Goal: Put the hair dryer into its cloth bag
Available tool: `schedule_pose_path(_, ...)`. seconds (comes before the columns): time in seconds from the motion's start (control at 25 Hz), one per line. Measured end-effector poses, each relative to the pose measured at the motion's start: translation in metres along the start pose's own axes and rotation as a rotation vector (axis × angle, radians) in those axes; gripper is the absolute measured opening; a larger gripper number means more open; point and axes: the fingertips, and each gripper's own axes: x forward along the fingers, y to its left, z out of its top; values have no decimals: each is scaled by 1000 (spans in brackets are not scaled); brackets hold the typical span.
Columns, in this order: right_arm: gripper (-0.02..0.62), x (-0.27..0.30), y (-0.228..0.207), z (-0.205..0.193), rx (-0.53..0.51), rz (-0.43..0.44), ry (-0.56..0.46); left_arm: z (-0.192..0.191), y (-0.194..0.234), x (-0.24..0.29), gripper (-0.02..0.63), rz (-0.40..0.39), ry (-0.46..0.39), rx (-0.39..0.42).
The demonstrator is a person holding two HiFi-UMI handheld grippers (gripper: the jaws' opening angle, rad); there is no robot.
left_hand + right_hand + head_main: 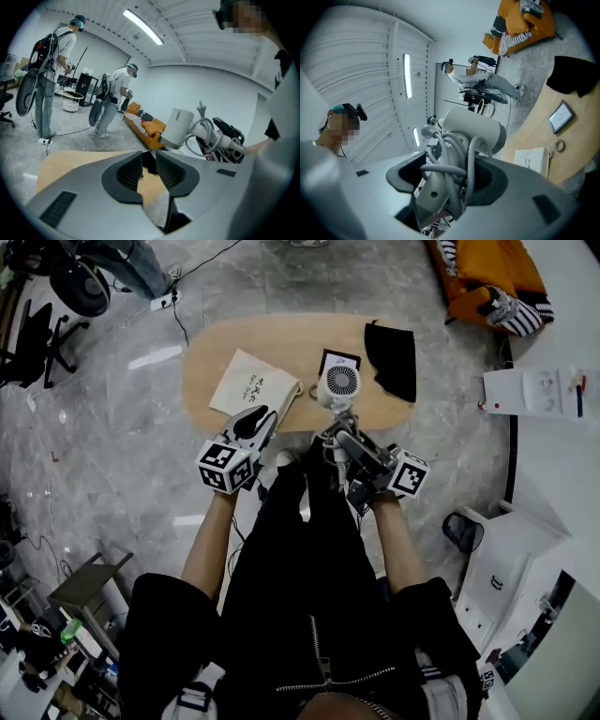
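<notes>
Head view: cream cloth bag (251, 382) lies flat on the bench (202, 362), hair dryer (337, 386) held just right of it. Left gripper view: left hand-held gripper (149, 169) stands partly open, empty. Right gripper view: right hand-held gripper (451, 174) clamps the hair dryer's cord-wrapped handle.

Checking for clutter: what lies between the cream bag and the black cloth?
Head view: a black-framed card lies between the cream bag and black cloth; the hair dryer, held by the right gripper, hangs in that gap.
</notes>
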Motion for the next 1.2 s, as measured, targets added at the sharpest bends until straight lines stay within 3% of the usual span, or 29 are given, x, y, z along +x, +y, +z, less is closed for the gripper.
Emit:
schedule_pose_path(0.44, 262, 30, -56, 44, -36, 4, 151, -18, 41, 54, 98, 96, 33, -18)
schedule_pose_path(0.64, 262, 39, -86, 49, -14, 13, 163, -39, 67, 68, 105, 132, 54, -4)
schedule_pose_path(0.88, 262, 45, -123, 41, -14, -11, 167, -83, 98, 83, 115, 160, 141, 27)
schedule_pose_path(1.2, 262, 41, -167, 8, 16, -37, 149, -143, 131, 103, 144, 137, 243, 65)
